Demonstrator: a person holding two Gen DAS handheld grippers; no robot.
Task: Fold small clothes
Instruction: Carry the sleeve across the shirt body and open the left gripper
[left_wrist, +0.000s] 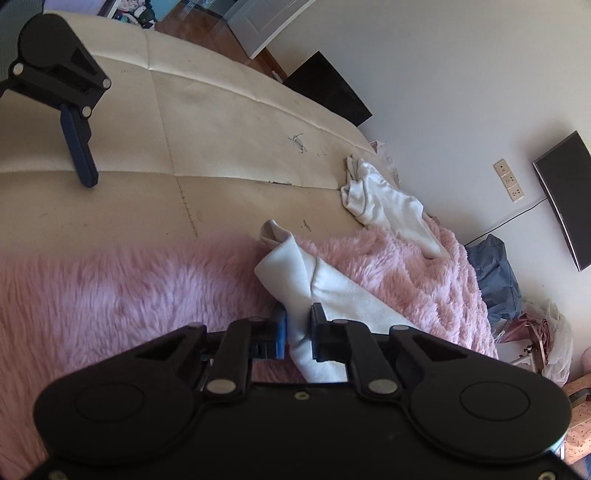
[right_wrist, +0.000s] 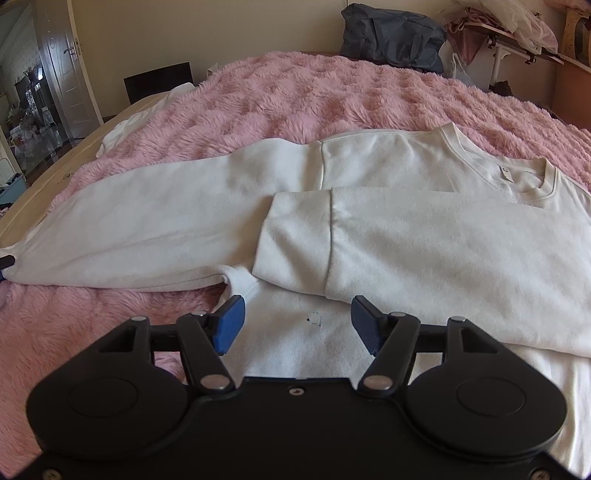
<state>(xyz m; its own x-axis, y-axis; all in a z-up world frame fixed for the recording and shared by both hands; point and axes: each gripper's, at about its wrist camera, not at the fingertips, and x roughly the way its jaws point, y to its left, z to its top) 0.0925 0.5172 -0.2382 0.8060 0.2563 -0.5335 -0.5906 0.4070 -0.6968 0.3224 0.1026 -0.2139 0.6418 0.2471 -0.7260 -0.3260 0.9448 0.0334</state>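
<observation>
White sweatshirt (right_wrist: 424, 236): I see it flat on the pink blanket (right_wrist: 295, 96) on the bed, one sleeve folded across the chest. My left gripper (left_wrist: 298, 328): jaws clamped on the other sleeve's cuff. My right gripper (right_wrist: 297, 325): jaws apart above the body, holding nothing. Second white garment (left_wrist: 384, 203): crumpled near the blanket's edge.

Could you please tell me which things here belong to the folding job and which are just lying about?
In the job: white sweatshirt; its sleeve cuff, pinched in the left gripper; open right gripper.

Lying about: pink fluffy blanket; crumpled white garment; dark bag; wall monitor.
</observation>
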